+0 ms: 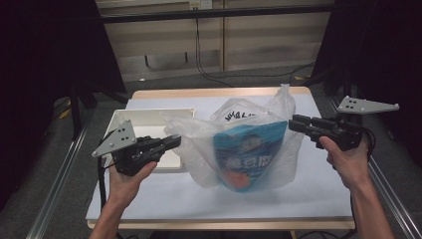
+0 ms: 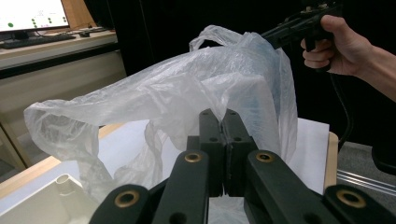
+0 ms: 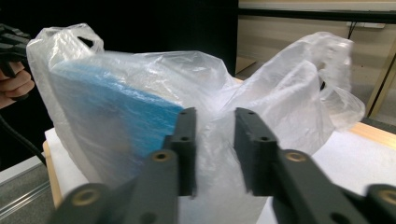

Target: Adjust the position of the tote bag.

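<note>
The plastic bag [image 1: 239, 149] is standing on the white-covered surface [image 1: 318, 194] between your hands, a blue packet [image 1: 251, 154] inside it and a white tray [image 1: 144, 129] beside it. Your left tool [image 1: 174, 142] is pinching the bag's rim, jaws together; your right tool [image 1: 293, 123] is gaping around film at the opposite rim. You are probably spreading the mouth; next, clamp the right.

The plastic bag [image 1: 259, 144] is clear and milky, showing a blue packet [image 1: 249, 152] with white lettering and an orange patch. The tray [image 1: 142, 127] is white, the 2 grippers' jaws black.
</note>
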Tool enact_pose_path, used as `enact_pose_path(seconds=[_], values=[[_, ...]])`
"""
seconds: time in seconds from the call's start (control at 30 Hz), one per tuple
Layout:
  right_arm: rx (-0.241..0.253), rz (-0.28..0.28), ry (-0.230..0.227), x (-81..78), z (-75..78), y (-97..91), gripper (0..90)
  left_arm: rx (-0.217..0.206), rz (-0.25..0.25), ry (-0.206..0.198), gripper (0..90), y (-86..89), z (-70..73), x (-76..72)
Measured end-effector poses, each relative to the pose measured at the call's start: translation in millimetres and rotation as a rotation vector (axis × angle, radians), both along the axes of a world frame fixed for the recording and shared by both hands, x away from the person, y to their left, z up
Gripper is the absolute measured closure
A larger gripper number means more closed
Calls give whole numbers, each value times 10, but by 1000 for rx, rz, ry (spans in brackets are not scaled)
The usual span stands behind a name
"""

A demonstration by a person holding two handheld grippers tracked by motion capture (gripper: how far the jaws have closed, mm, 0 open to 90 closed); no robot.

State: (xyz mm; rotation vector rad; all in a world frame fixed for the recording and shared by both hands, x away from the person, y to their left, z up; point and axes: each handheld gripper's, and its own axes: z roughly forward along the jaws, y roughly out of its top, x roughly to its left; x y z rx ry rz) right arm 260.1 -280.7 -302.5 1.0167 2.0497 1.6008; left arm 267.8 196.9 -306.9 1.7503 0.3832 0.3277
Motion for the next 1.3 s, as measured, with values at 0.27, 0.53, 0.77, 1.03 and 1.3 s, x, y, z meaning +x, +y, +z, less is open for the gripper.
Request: enact_pose_path(seconds=[0.27,0.53,0.77,1.03,1.3], values=[[17,8,-38,-69,67,-14,900,-4,-4,-11,894,-35,62,-17],[21,24,-91,-241,93,-39,900,-3,-22,-31,899,-23,63,-145],[18,33,-123,-451,55,-100,900,1,-67,-31,900,-2,67,-318],[24,27,-123,-584,-40,-150,900,25,-86,-36,900,-15,42,-384],[13,32,-112,-676,-73,-185,900,76,-107,-29,900,0,9,-464]])
